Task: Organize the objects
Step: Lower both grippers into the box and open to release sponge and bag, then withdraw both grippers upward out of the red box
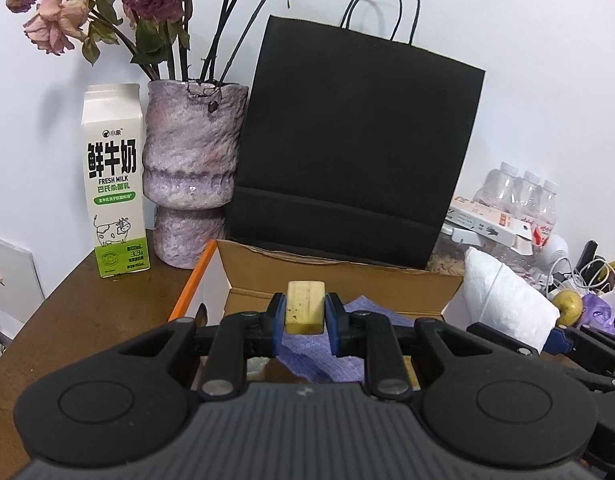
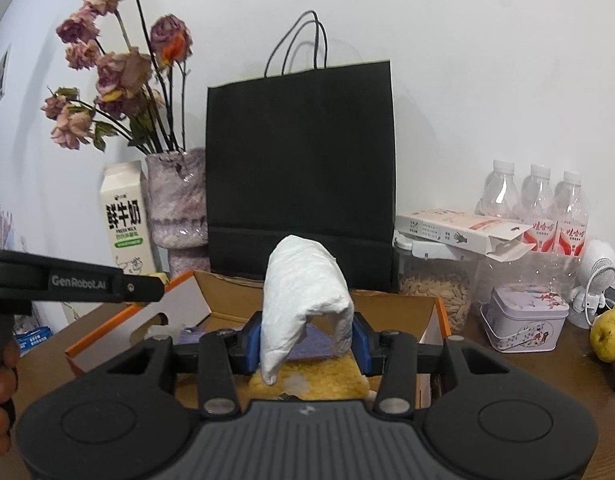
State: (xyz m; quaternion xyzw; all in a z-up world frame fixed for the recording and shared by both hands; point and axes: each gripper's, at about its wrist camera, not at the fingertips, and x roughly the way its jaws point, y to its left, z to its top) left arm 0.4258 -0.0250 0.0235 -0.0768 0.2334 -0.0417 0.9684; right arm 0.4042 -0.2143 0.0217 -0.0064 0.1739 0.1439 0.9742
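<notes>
Left claw [image 1: 305, 314] clamped on a yellowish block [image 1: 304, 306], right claw [image 2: 306, 338] pinching a white wad of paper [image 2: 303, 300]; both held over the open cardboard box [image 1: 339, 280] on the counter [image 1: 87, 312], probably for dropping in.

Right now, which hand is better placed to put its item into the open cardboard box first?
Probably the left. The left gripper holds the yellow block right at the cardboard box, above the purple cloth inside. The right gripper, holding the white bundle, looks slightly further back.
</notes>
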